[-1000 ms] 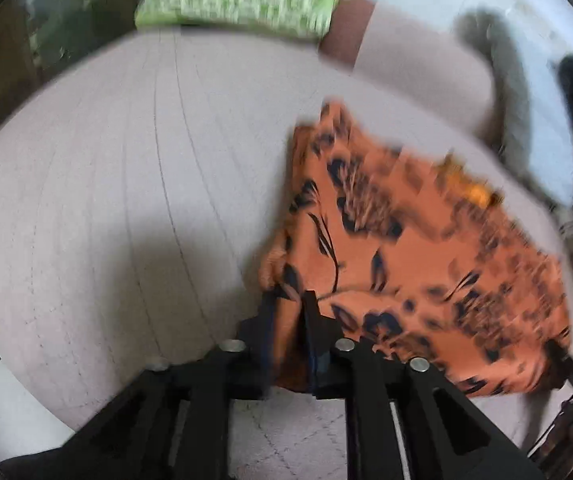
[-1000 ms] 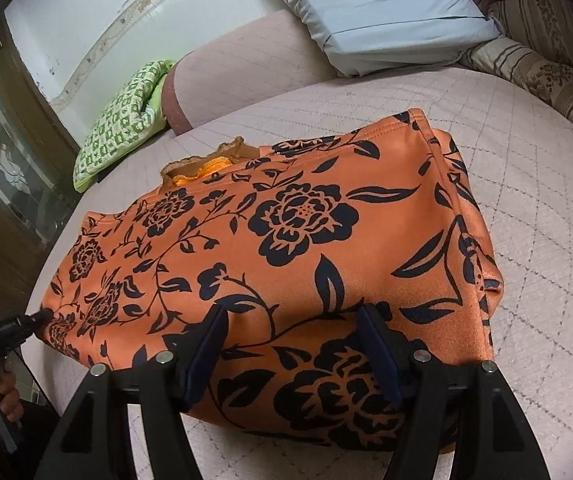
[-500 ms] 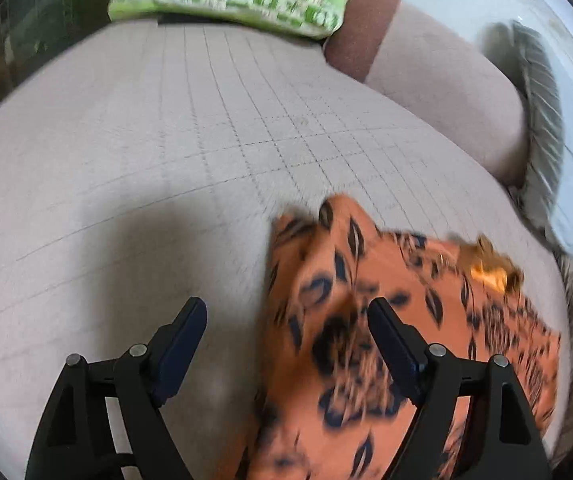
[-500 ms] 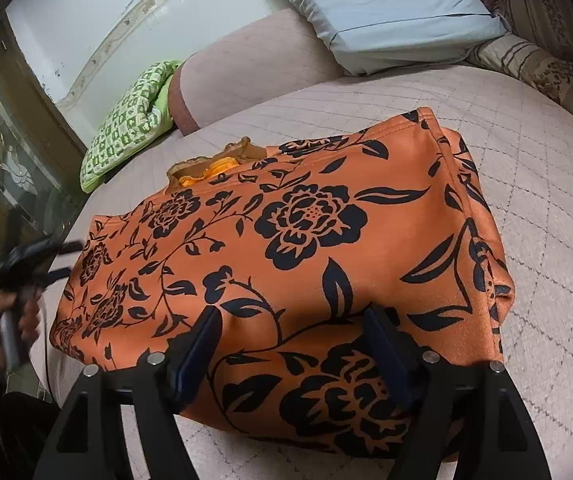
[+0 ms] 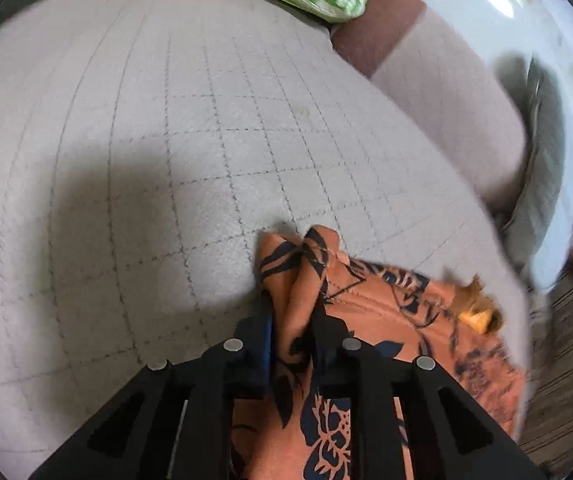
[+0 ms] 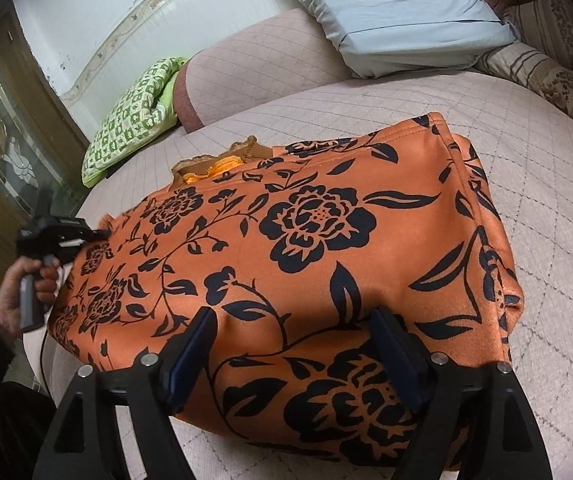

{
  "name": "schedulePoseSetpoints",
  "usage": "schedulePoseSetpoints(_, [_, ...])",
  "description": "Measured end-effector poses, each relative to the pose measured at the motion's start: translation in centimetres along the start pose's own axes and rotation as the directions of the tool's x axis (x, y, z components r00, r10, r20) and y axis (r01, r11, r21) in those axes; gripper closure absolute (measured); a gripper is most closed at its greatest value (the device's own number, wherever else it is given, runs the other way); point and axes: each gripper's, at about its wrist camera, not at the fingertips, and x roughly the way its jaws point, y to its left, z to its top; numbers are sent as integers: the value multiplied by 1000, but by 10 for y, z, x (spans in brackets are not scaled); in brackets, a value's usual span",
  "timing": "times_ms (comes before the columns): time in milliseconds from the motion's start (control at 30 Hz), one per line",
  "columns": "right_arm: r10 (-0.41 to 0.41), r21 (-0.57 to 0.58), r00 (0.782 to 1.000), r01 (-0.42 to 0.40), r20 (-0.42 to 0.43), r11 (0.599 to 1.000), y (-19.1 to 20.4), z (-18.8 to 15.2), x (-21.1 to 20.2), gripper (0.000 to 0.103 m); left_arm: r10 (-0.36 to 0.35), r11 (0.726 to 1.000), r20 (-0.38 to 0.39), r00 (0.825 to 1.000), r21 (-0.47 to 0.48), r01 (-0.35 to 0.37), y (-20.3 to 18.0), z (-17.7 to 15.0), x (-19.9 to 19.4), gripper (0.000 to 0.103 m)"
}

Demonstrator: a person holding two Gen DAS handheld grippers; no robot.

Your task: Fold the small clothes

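An orange garment (image 6: 326, 240) with black flowers lies folded on the quilted bed (image 6: 546, 208). Its brown frilled collar (image 6: 222, 160) sticks out at the far side. My left gripper (image 5: 294, 320) is at the garment's far left corner (image 5: 310, 272); its jaws are closing with bunched cloth pinched between them. In the right wrist view a hand (image 6: 34, 280) holds that left gripper (image 6: 86, 234) at the left edge. My right gripper (image 6: 292, 344) stands over the near edge, jaws wide and opening, the cloth lying under its fingers (image 6: 394, 352) without being squeezed.
A green patterned cushion (image 6: 134, 112) lies at the bed's far left, beside a padded headboard (image 6: 270, 64). A pale blue pillow (image 6: 386, 12) and a striped cushion (image 6: 546, 76) sit at the back right. A wooden cabinet with glass (image 6: 2, 152) stands to the left.
The left gripper let go of the cloth, opened wide, moved along the garment's left edge and closed again on its far corner. The right gripper stayed put, its jaws slightly wider.
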Motion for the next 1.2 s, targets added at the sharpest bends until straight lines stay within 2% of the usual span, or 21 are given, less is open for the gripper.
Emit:
schedulePoseSetpoints(67, [3,0,1000,-3,1,1000,-1,0,-1,21,11,1000,-14,1000,3,-11,-1,4,-11,78])
schedulePoseSetpoints(200, [9,7,1000,-9,-1,1000,-2,0,-2,21,67,996,129,989,54,-74,-12,2,-53,75])
schedulePoseSetpoints(333, [15,10,1000,-15,-2,1000,-3,-1,-3,21,-59,996,85,995,73,53,-16,-3,-63,75])
schedulePoseSetpoints(400, [14,7,1000,-14,-3,1000,-2,-1,-3,21,-173,983,1,985,56,173,-18,-6,-55,75])
schedulePoseSetpoints(467, [12,5,1000,-12,-4,1000,-2,-1,-3,21,-218,974,-37,975,55,219,-20,-9,-44,75])
schedulePoseSetpoints(533, [11,3,1000,-10,-5,1000,-2,-1,-3,21,-154,987,-36,987,40,155,-13,-8,-31,75])
schedulePoseSetpoints(567, [10,2,1000,-10,-5,1000,-2,-1,-3,21,-118,993,-47,992,7,119,-2,-9,-25,79])
schedulePoseSetpoints(600, [10,1,1000,-10,-5,1000,-2,-1,-3,21,-104,994,-52,993,-34,102,8,-8,-17,102])
schedulePoseSetpoints(667, [11,0,1000,-11,-6,1000,-2,-2,-4,21,-106,992,-43,993,-67,103,14,-8,-20,101])
schedulePoseSetpoints(700, [11,2,1000,-11,-6,1000,-2,-1,-3,21,-102,994,-34,994,-49,100,10,-9,-28,98])
schedulePoseSetpoints(733, [13,5,1000,-13,-6,1000,-2,-1,-3,21,-94,996,-24,995,-10,94,1,-11,-36,85])
schedulePoseSetpoints(767, [13,6,1000,-13,-6,1000,-2,-1,-3,21,-85,996,-18,996,24,85,-9,-13,-40,77])
schedulePoseSetpoints(833, [14,7,1000,-14,-7,1000,-3,-1,-2,21,-66,994,33,997,94,63,-29,-19,-59,51])
schedulePoseSetpoints(900, [26,24,1000,-26,-5,999,-5,0,-2,21,-63,986,87,994,156,49,-45,-29,-67,37])
schedulePoseSetpoints(933, [43,45,999,-43,-3,998,-8,1,-3,21,-38,983,104,994,182,18,-49,-35,-67,33])
schedulePoseSetpoints(967, [61,67,998,-61,0,996,-11,2,-4,21,33,975,104,994,215,-55,-53,-42,-59,33])
schedulePoseSetpoints(1000, [84,97,996,-84,6,992,-16,3,-5,21,146,957,88,985,241,-164,-52,-46,-43,33])
schedulePoseSetpoints(1033, [108,128,994,-109,14,986,-21,4,-6,21,253,935,61,966,243,-260,-44,-49,-33,33])
schedulePoseSetpoints(1067, [135,165,990,-138,26,977,-27,5,-9,22,307,924,42,951,228,-308,-37,-53,-23,32])
schedulePoseSetpoints(1167, [187,295,976,-213,114,931,-48,4,-35,22,284,931,127,950,199,-305,-47,-64,-50,34])
schedulePoseSetpoints(1200, [193,328,969,-235,154,915,-55,2,-50,22,245,939,159,956,207,-275,-53,-70,-63,33])
